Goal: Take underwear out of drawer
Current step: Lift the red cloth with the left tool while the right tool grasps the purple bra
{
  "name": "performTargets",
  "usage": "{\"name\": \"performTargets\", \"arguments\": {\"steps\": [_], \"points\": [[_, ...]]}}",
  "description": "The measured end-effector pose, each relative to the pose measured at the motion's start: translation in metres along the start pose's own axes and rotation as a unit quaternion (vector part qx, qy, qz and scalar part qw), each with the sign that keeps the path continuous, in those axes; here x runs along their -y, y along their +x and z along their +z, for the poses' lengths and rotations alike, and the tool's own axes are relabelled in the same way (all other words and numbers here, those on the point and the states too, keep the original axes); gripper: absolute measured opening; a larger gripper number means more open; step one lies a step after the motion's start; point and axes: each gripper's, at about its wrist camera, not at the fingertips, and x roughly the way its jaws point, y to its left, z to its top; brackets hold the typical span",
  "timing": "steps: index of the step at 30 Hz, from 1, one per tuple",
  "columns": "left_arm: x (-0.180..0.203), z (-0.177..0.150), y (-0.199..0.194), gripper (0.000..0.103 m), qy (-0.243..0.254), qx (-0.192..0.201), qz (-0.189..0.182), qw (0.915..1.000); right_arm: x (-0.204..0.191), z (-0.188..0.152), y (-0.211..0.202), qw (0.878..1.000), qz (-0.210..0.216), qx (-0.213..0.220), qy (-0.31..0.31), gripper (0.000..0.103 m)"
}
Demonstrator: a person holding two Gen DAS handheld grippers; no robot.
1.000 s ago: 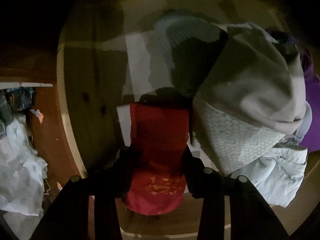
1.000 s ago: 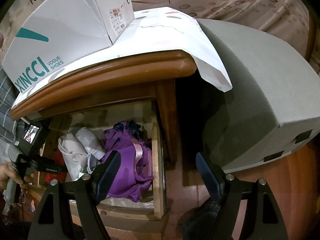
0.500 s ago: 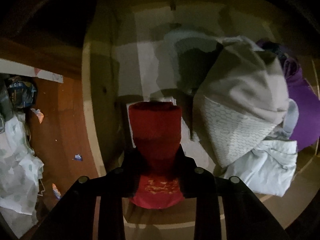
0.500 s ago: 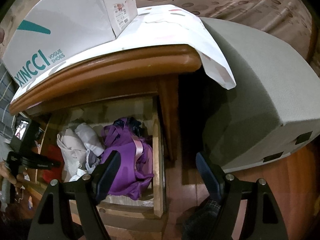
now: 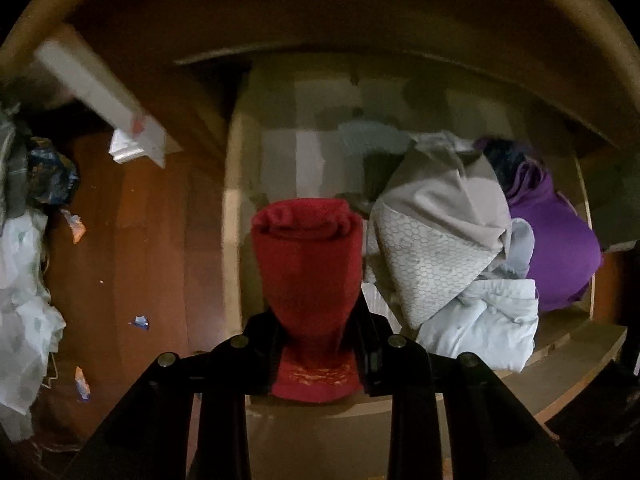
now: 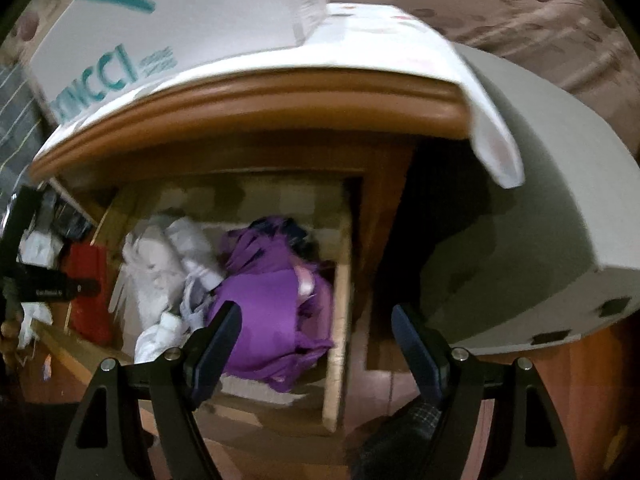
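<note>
Lifting red underwear from the drawer

Left gripper, clenched on the garment at lower centre, has risen; extraction nearly complete. Right gripper hangs released, empty.

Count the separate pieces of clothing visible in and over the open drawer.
4, though some may be hidden: red underwear gripped in the left claw; grey patterned piece mid-drawer; pale blue piece in front of it; purple garment at the right side.
</note>
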Motion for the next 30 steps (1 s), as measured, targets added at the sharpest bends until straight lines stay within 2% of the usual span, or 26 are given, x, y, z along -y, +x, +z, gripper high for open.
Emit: {"name": "performTargets", "arguments": {"steps": [3, 9, 15, 17, 22, 26, 30], "points": [[-0.003, -0.009, -0.012, 0.027, -0.012, 0.034, 0.009, 0.9993, -0.010, -0.002, 0.004, 1.000, 0.005, -0.004, -0.022, 0.079], [-0.014, -0.016, -0.032, 0.027, -0.023, 0.074, -0.012, 0.9969, -0.012, -0.005, 0.017, 0.999, 0.040, -0.032, -0.008, 0.079], [-0.020, -0.017, -0.061, 0.027, -0.024, 0.108, -0.041, 0.9930, -0.030, -0.010, 0.025, 0.997, 0.025, -0.051, -0.057, 0.079], [-0.020, -0.019, -0.068, 0.027, -0.021, 0.117, -0.047, 0.9918, -0.037, -0.011, 0.028, 0.994, 0.033, -0.066, -0.076, 0.079], [-0.025, -0.021, -0.086, 0.027, -0.018, 0.140, -0.062, 0.9880, -0.060, -0.013, 0.041, 0.987, 0.000, -0.089, -0.135, 0.079], [-0.031, -0.022, -0.091, 0.027, -0.026, 0.144, -0.057, 0.9876, -0.075, -0.011, 0.051, 0.979, -0.015, -0.102, -0.178, 0.080], [-0.038, -0.023, -0.095, 0.027, -0.030, 0.150, -0.058, 0.9865, -0.078, -0.001, 0.066, 0.970, -0.019, -0.133, -0.202, 0.081]]}}
